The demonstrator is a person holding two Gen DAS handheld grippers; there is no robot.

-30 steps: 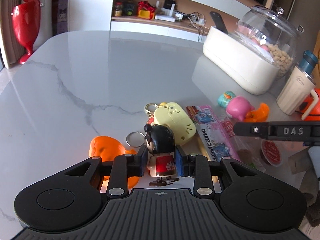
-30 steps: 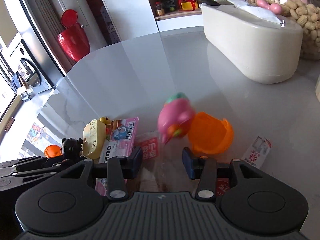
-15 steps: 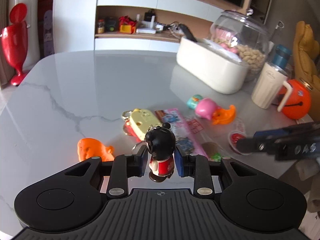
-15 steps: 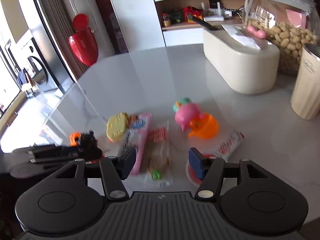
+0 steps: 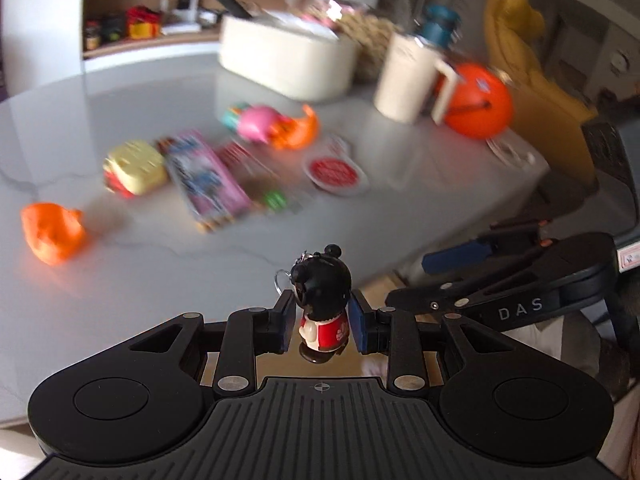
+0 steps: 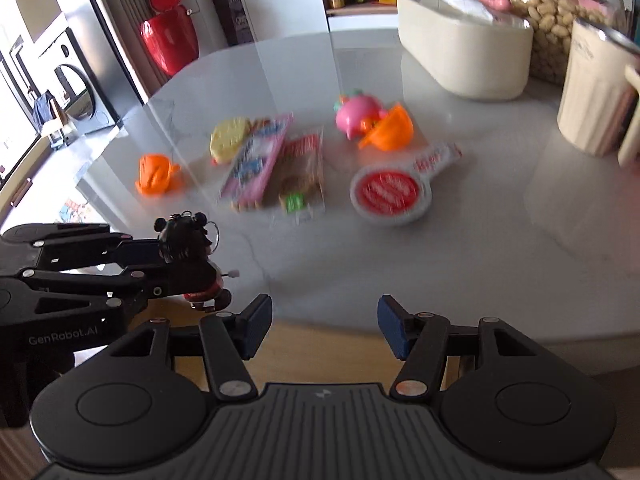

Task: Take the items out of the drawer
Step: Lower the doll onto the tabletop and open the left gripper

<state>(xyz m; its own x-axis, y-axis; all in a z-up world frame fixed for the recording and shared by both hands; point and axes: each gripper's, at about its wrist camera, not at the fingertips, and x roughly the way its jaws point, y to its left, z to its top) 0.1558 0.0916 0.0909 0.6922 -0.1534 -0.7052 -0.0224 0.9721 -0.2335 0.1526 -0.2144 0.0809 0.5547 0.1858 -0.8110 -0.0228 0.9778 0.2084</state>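
the left hand-held gripper [image 5: 319,326] is clenched on a small keychain figure [image 5: 322,304] with a black round-eared head and a red body, its blue pads pressing on the figure's sides; the figure stands upright between them, held above the near edge of the worktop [image 5: 160,264]. in the right wrist view the same figure [image 6: 188,252] shows at the left, pinched at the tip of the left hand-held gripper's black fingers, its key ring sticking up beside the head. the right hand-held gripper [image 6: 325,326] is released, with nothing between its pads; its jaws have just been opening and stand apart over the worktop's near edge. on the marble-patterned worktop lie several things, all blurred: an orange toy [image 6: 158,174] toward the left edge, a pale yellow toy [image 6: 230,140] beside a pink packet [image 6: 260,160], a clear snack packet [image 6: 302,172] just right of that, a round red-lidded cup [image 6: 390,192], and a pink toy [image 6: 358,116] touching an orange shell-shaped piece [image 6: 390,128]. toward the far right corner stand a cream oblong box [image 6: 460,56], a glass jar of peanuts [image 6: 556,12] and a cream tumbler [image 6: 592,104].
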